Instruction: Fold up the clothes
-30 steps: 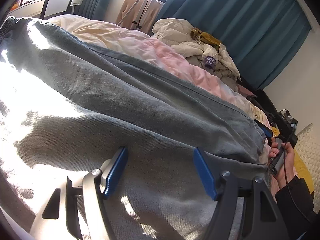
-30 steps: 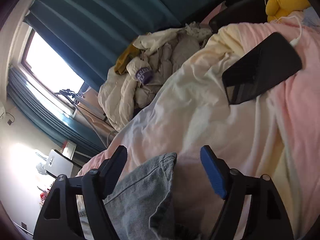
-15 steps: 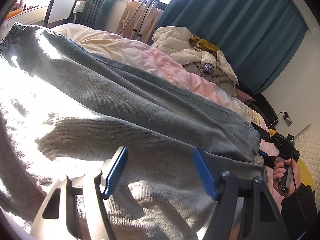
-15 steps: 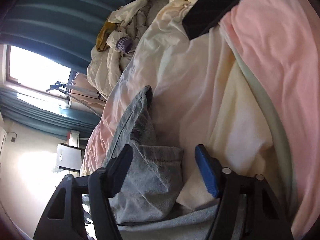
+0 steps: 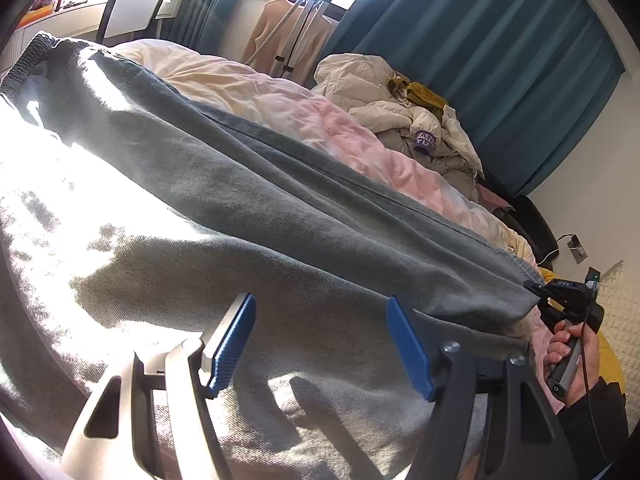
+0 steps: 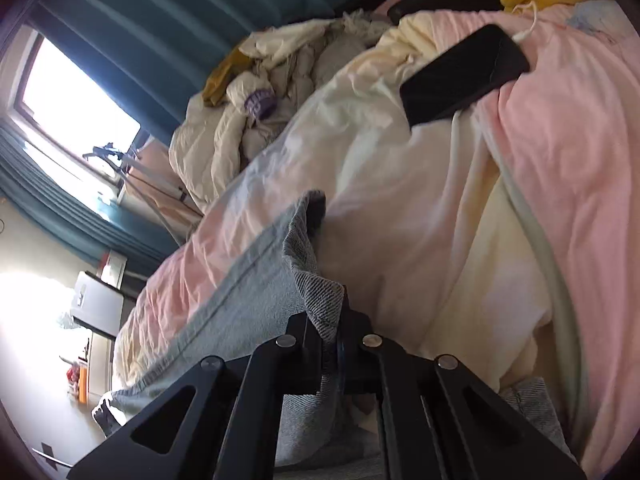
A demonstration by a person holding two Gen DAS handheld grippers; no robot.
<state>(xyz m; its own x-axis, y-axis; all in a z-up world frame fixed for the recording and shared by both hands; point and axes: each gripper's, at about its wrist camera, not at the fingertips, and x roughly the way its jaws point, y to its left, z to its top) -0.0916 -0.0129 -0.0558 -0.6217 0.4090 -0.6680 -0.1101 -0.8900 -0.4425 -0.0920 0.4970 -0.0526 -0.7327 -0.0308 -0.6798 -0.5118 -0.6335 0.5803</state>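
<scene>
The faded grey-blue denim trousers lie stretched across the bed, filling the centre and lower left of the left-wrist view, elastic waistband at upper left. Prob. medium-heavy, soft but w/ some body; thick seams and hems give the surest hold. Right tool is clamped on a leg hem, bottom centre of its view. Left tool hovers over the cloth, fingers apart, holding nothing. Surface: rumpled pink-and-cream duvet, soft and uneven, so creases won't press flat. Black phone at upper right; teal curtains behind.
</scene>
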